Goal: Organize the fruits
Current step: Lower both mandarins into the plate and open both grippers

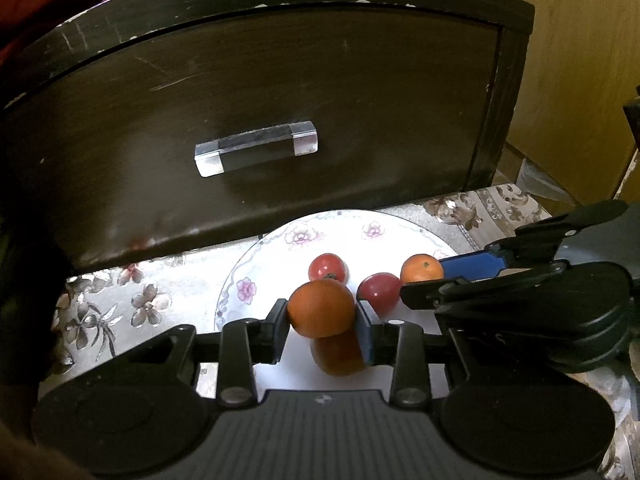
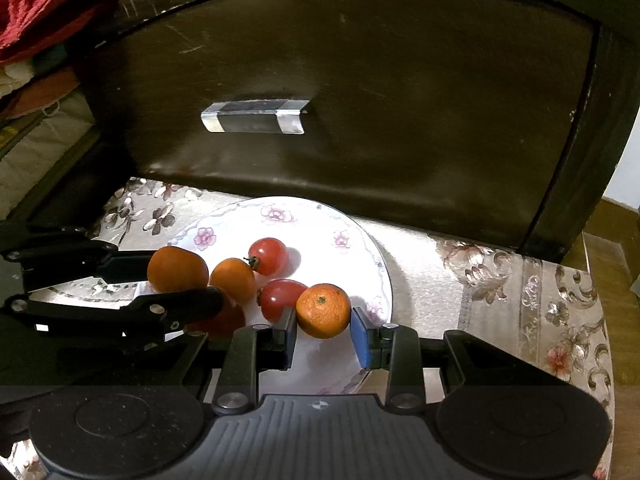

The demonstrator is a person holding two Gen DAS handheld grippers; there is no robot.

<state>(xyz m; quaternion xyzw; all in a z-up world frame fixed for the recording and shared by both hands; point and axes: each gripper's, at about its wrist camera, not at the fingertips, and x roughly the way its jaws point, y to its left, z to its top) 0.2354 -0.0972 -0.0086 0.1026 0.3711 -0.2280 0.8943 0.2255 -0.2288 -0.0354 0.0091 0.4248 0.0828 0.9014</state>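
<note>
Flowered tablecloth (image 2: 500, 280) under a white floral plate (image 2: 320, 216), dark drawer front (image 2: 360, 80) behind. On the plate: two red tomatoes (image 2: 269, 256) and orange fruits. Left gripper (image 1: 322, 320) clamped on an orange fruit (image 1: 321, 312), apparently lifted above another. Right gripper (image 2: 324, 326) closed around a small tangerine (image 2: 323, 310), pads touching its sides.

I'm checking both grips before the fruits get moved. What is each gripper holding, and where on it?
The left gripper clamps an orange fruit across its sides. The right gripper clamps a small mandarin across its sides, over the plate.
</note>
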